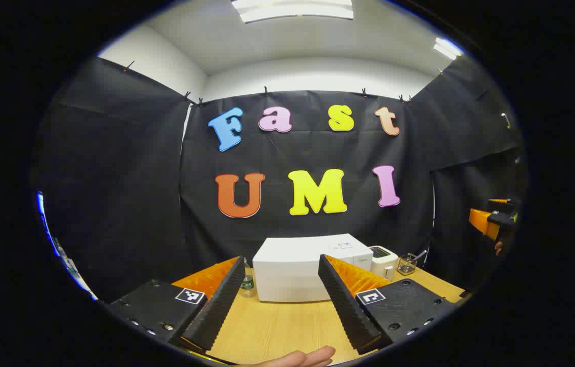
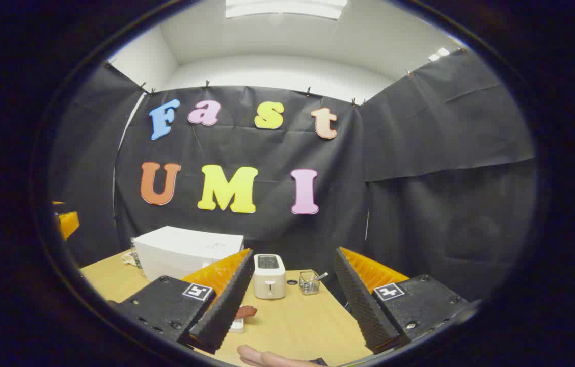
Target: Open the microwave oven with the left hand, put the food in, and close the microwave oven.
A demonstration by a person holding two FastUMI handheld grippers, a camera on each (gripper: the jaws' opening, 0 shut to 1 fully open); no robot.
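Observation:
The white microwave oven (image 1: 292,272) stands shut at the back of the wooden table (image 1: 277,329), straight ahead of my left gripper (image 1: 281,261). That gripper hangs above the table, open, with nothing between its fingers. In the right gripper view the microwave oven (image 2: 185,252) is to the left. A reddish-brown piece of food (image 2: 246,311) lies on a small white dish (image 2: 238,324), partly hidden by a finger. My right gripper (image 2: 294,253) is open and holds nothing. Each gripper appears at the edge of the other's view: the right gripper (image 1: 491,221) and the left gripper (image 2: 65,221).
A white toaster (image 2: 269,275) and a small wire basket (image 2: 309,282) stand right of the microwave. A small bottle (image 1: 247,285) sits at its left. A hand (image 1: 302,357) rests on the table's near edge; the hand (image 2: 267,358) shows in the right gripper view too.

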